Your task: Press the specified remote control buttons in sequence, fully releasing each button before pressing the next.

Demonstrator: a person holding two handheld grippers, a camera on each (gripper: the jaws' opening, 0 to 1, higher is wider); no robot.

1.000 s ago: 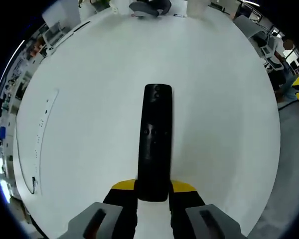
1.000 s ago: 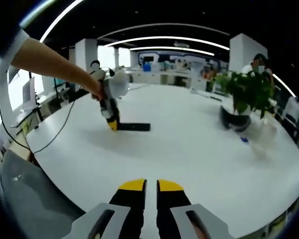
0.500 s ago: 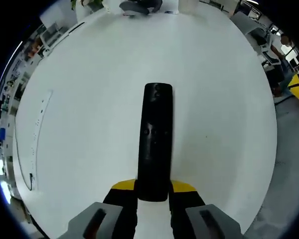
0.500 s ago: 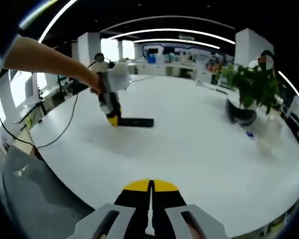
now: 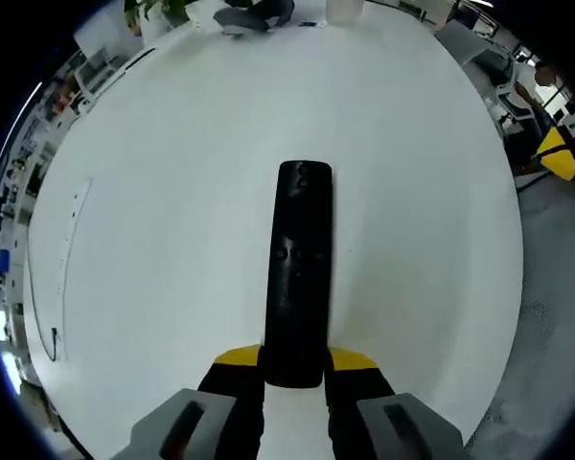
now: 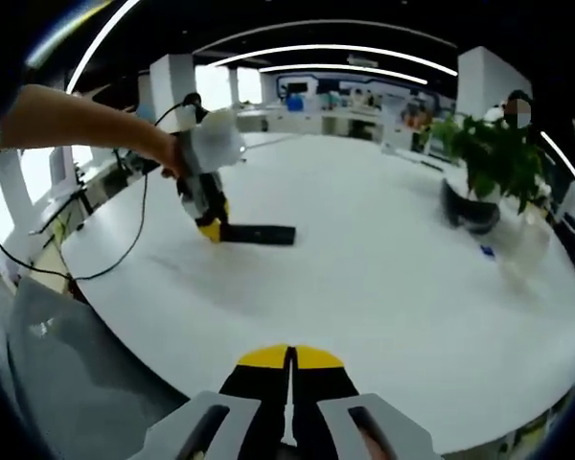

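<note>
While the left gripper [image 5: 293, 369] clamps the near end of the remote [image 5: 298, 268], running toward 12 o'clock over the white table [image 5: 172, 192], this light, stiff, slick bar looks best pinched there, right gripper [image 6: 289, 359] closed empty.

remote [image 5: 298, 273] near end hidden btwn left tongs [image 5: 295, 369], button markings too small to read

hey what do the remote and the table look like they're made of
The remote: probably plastic, black with a dull sheen; its face shows only faint soft highlights. The table: a smooth white top, likely laminate or painted board, matte to satin; it looks even and seamless, with a soft glare in the right gripper view.
</note>
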